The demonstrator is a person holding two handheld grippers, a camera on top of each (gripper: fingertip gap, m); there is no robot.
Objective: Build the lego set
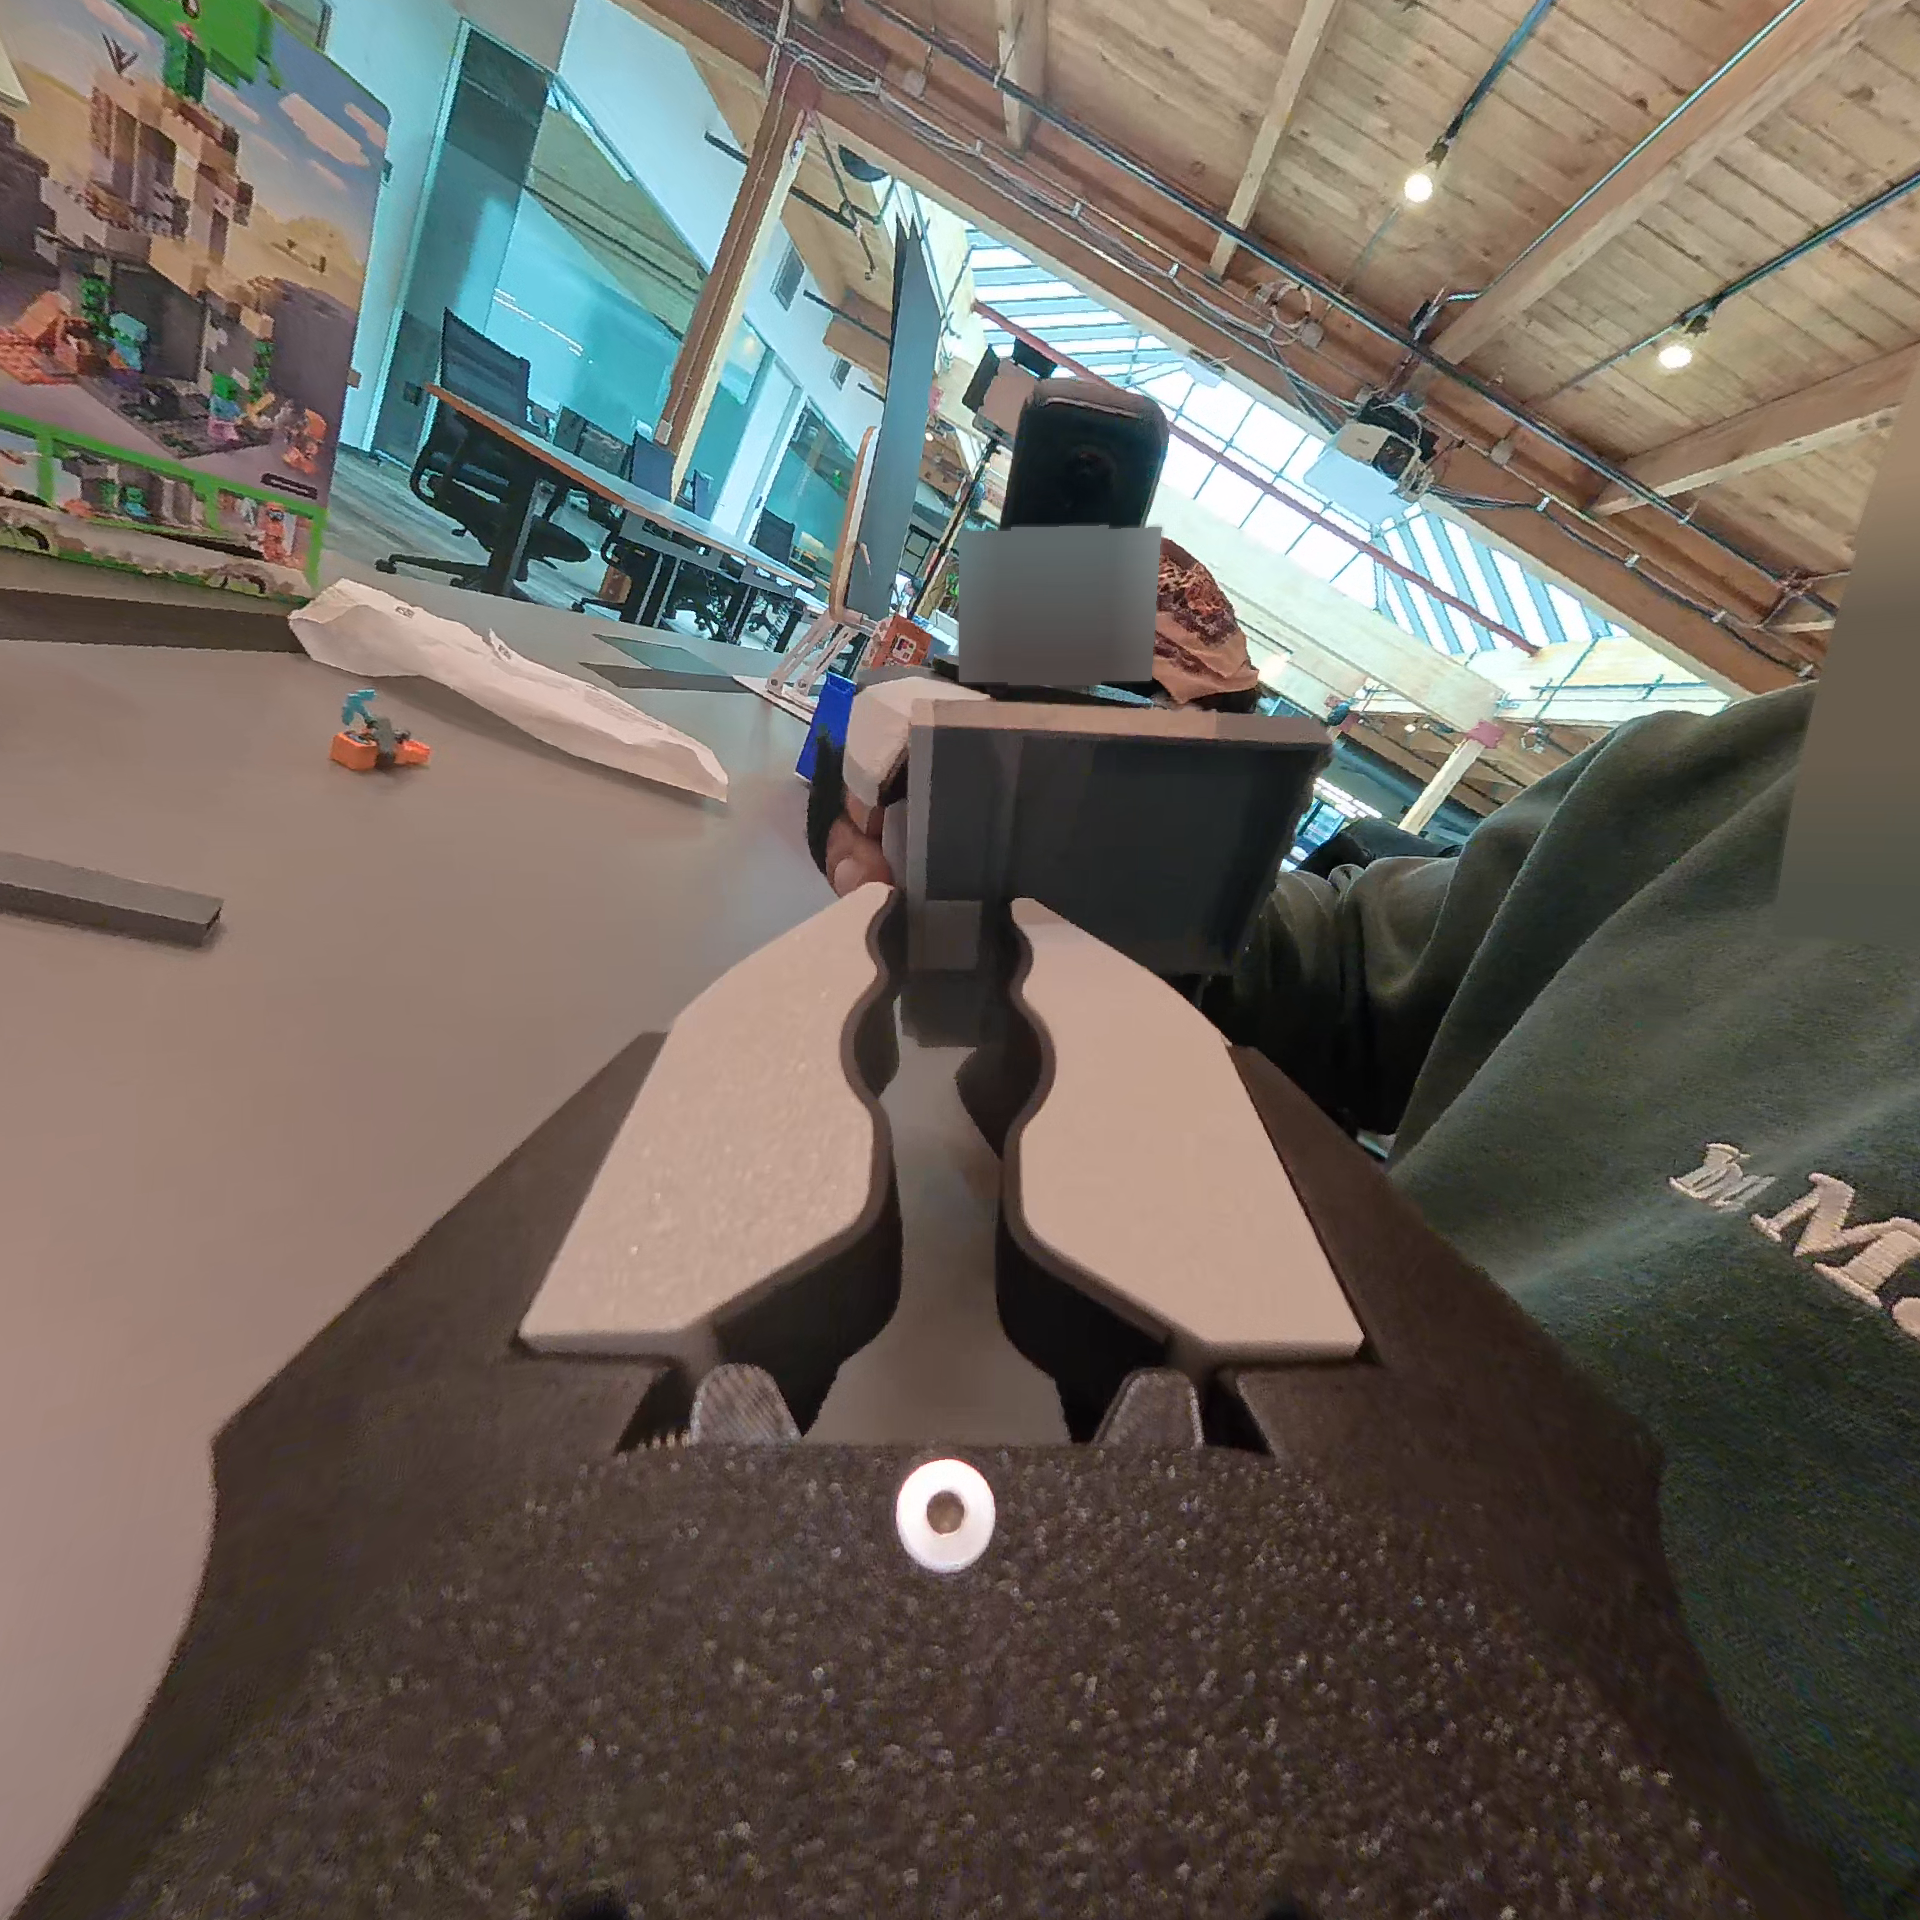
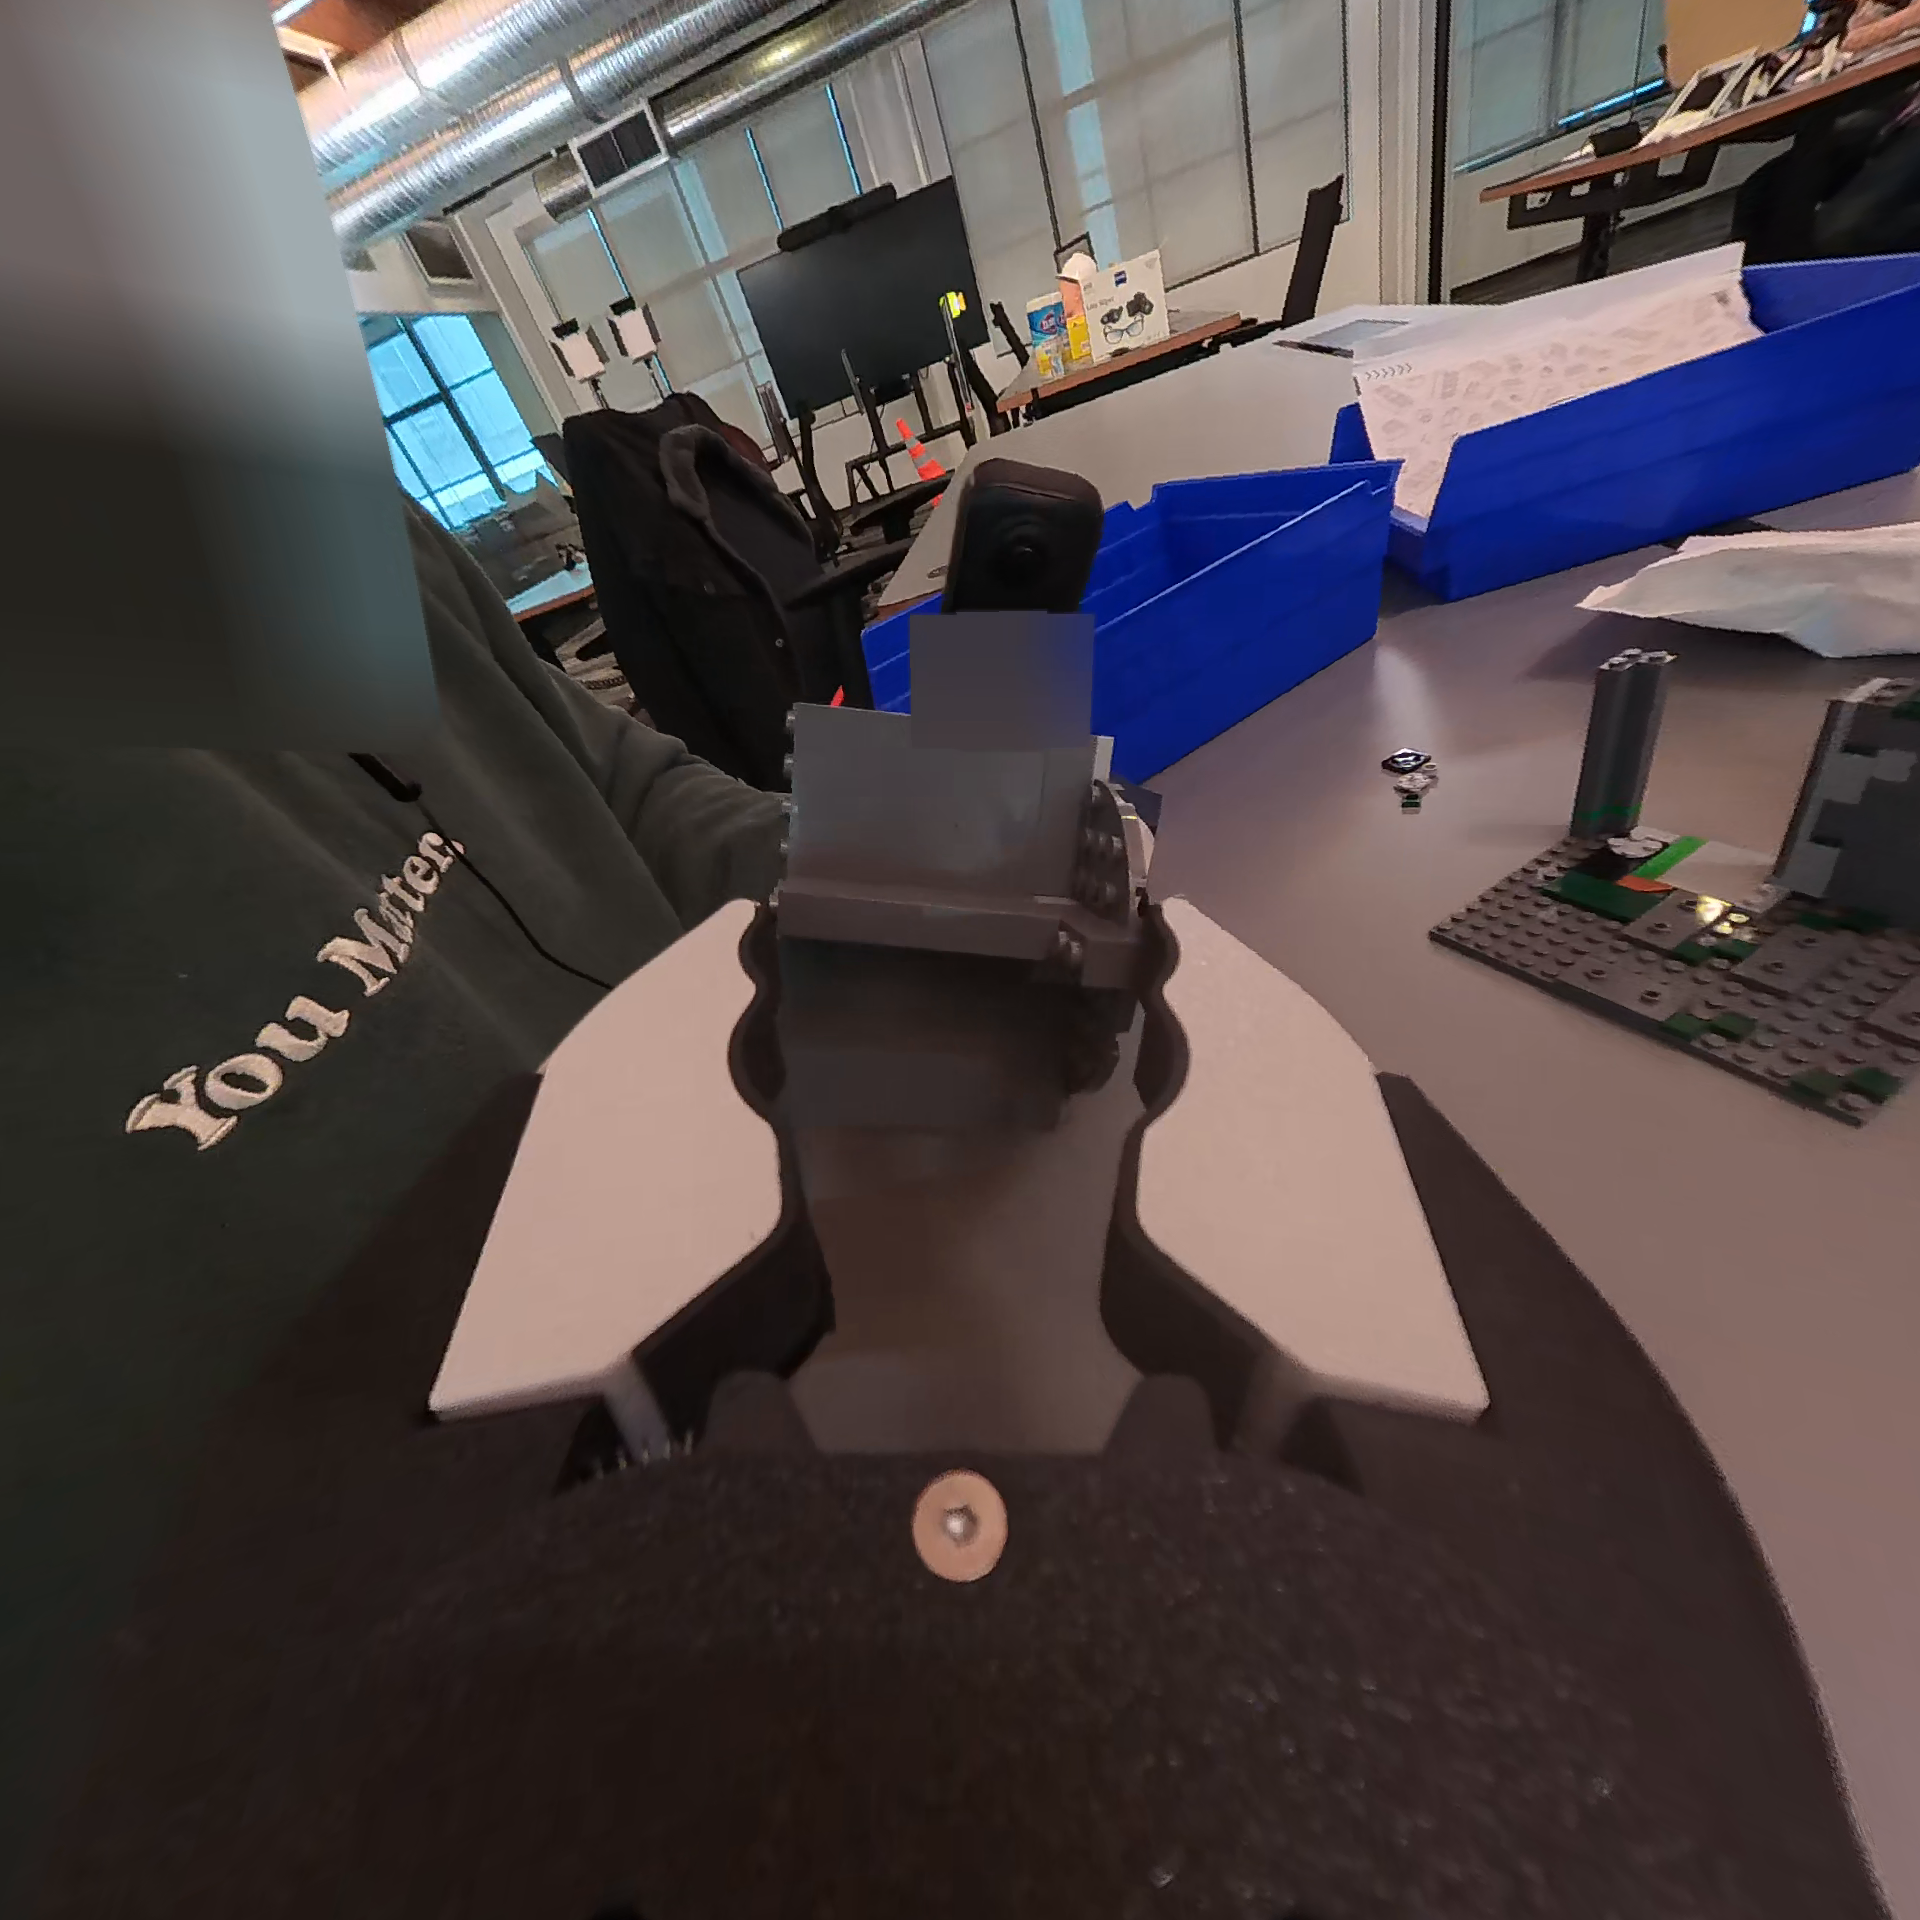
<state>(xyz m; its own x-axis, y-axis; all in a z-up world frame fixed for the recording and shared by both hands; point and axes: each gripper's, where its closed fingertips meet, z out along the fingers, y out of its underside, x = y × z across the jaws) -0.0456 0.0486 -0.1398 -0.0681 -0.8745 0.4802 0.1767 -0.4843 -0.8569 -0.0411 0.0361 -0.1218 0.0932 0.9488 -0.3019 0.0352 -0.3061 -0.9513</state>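
Both grippers face each other and hold one grey Lego assembly above the table. In the left wrist view my left gripper (image 1: 948, 902) is shut on a narrow grey part of that assembly (image 1: 1112, 821). The right gripper's black camera (image 1: 1086, 457) shows behind it. In the right wrist view my right gripper (image 2: 961, 916) is shut on the wider, studded end of the assembly (image 2: 935, 831). The left gripper's camera (image 2: 1023, 540) rises behind it. A dark grey baseplate (image 2: 1662, 987) with a grey column (image 2: 1621, 748) and a grey wall (image 2: 1860, 800) sits on the table to the right.
Blue bins (image 2: 1226, 592) stand behind, one holding instruction sheets (image 2: 1538, 364). A white paper bag (image 1: 499, 686), an orange minifigure piece (image 1: 379, 740), a long grey plate (image 1: 104, 899) and the set's box (image 1: 166, 291) lie left. Small loose pieces (image 2: 1408, 774) lie nearby. The person's green sweatshirt (image 1: 1662, 1039) is close. My left and right fingertips are right by each other. From either gripper's tips it is about 25 cm to the dark grey baseplate (image 2: 1662, 987).
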